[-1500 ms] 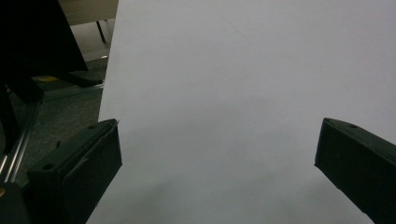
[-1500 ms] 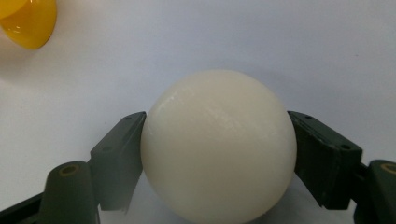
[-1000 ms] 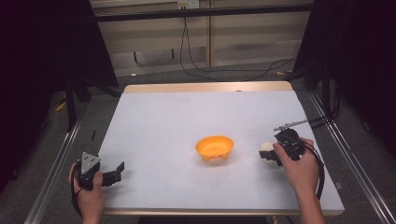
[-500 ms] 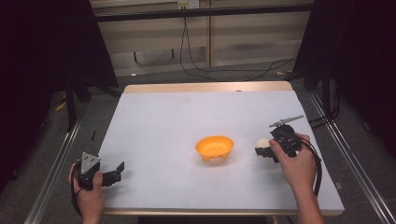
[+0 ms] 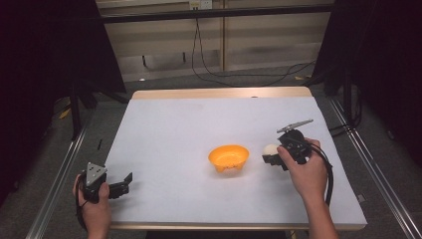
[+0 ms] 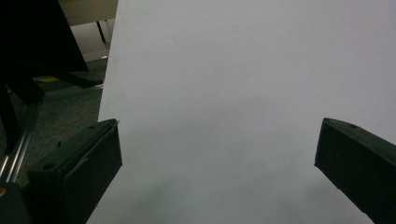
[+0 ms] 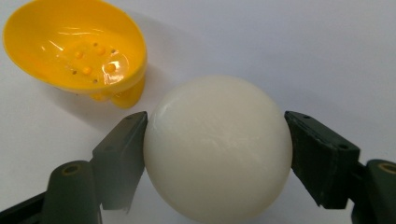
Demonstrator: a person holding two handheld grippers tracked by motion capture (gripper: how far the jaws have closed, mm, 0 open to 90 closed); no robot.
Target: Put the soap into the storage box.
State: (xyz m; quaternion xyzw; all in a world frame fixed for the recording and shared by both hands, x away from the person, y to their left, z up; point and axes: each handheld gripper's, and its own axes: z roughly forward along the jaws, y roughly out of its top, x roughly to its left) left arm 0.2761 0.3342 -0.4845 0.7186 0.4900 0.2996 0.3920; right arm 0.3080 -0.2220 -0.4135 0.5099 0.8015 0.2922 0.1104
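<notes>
— What is each hand doing?
— Right gripper (image 5: 272, 158), right of centre, clamps a white ball (image 7: 217, 147) beside the orange bowl (image 5: 228, 157) — likely bound for it. Left gripper (image 5: 117, 187), lower left, rests with jaws wide, holding nothing.

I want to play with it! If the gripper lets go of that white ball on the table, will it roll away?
Probably yes: the white ball looks perfectly round, and the table is flat and smooth. Its glossy surface suggests it is slippery; the right gripper touches it just at two sides. It looks hard, so likely not squashy.
</notes>
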